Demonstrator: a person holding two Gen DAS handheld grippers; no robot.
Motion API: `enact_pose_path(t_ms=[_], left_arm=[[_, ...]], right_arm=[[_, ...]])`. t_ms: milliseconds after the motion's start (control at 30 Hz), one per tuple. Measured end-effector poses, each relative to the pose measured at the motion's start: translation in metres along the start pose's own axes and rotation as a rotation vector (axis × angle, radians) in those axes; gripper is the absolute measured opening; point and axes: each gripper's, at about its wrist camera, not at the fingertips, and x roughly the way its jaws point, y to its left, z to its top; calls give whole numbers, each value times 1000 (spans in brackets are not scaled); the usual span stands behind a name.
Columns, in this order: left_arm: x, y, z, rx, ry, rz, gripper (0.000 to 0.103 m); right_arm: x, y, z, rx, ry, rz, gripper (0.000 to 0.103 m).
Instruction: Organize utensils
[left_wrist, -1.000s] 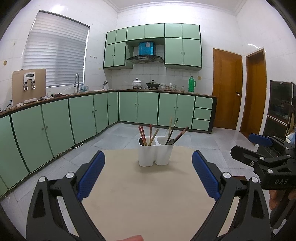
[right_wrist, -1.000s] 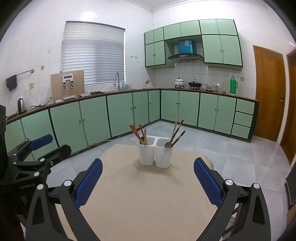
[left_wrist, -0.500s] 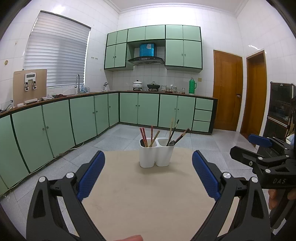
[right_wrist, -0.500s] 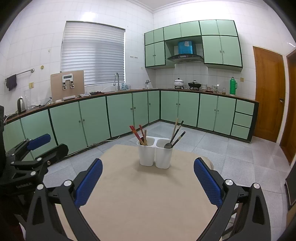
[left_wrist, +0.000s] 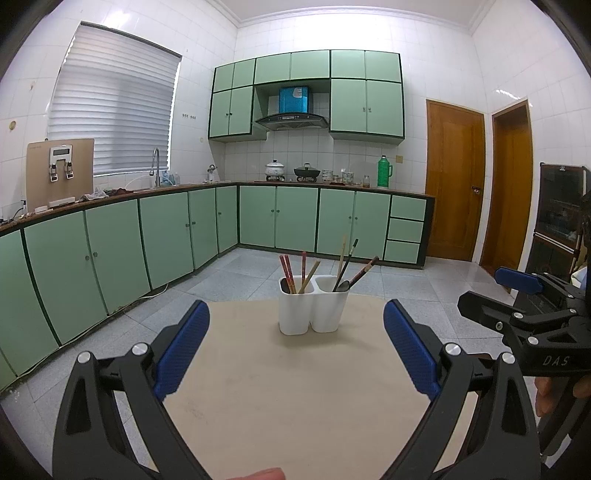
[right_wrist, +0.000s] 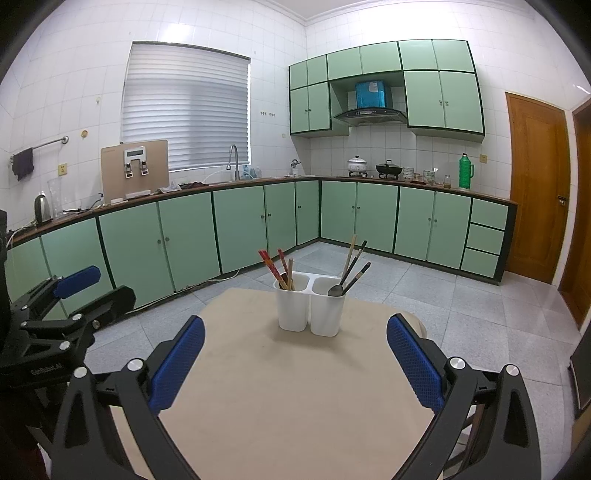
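Observation:
A white two-compartment utensil holder (left_wrist: 313, 309) (right_wrist: 309, 308) stands upright on the beige table (left_wrist: 288, 398) (right_wrist: 291, 398), towards its far side. Its left compartment holds red and wooden chopsticks (left_wrist: 295, 271) (right_wrist: 280, 269). Its right compartment holds a spoon (right_wrist: 337, 290) and dark-handled utensils (left_wrist: 351, 266). My left gripper (left_wrist: 295, 343) is open and empty, well short of the holder. My right gripper (right_wrist: 295, 350) is open and empty, also short of it. Each gripper shows at the edge of the other's view: the right one (left_wrist: 517, 295), the left one (right_wrist: 74, 291).
Green kitchen cabinets (left_wrist: 184, 236) run along the left and far walls beyond the table. Two wooden doors (left_wrist: 454, 181) stand at the right. Grey tile floor (right_wrist: 480, 306) surrounds the table.
Both grippers have stayed open and nearly still. The left wrist view has shifted slightly, so the holder sits a little higher and further right in it.

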Motion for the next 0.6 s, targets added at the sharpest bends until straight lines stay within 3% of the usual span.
enact_pose_path(t_ms=[600], left_arm=[[0,0,1,4,0,0,92]], right_arm=[[1,0,0,0,1,0,97]])
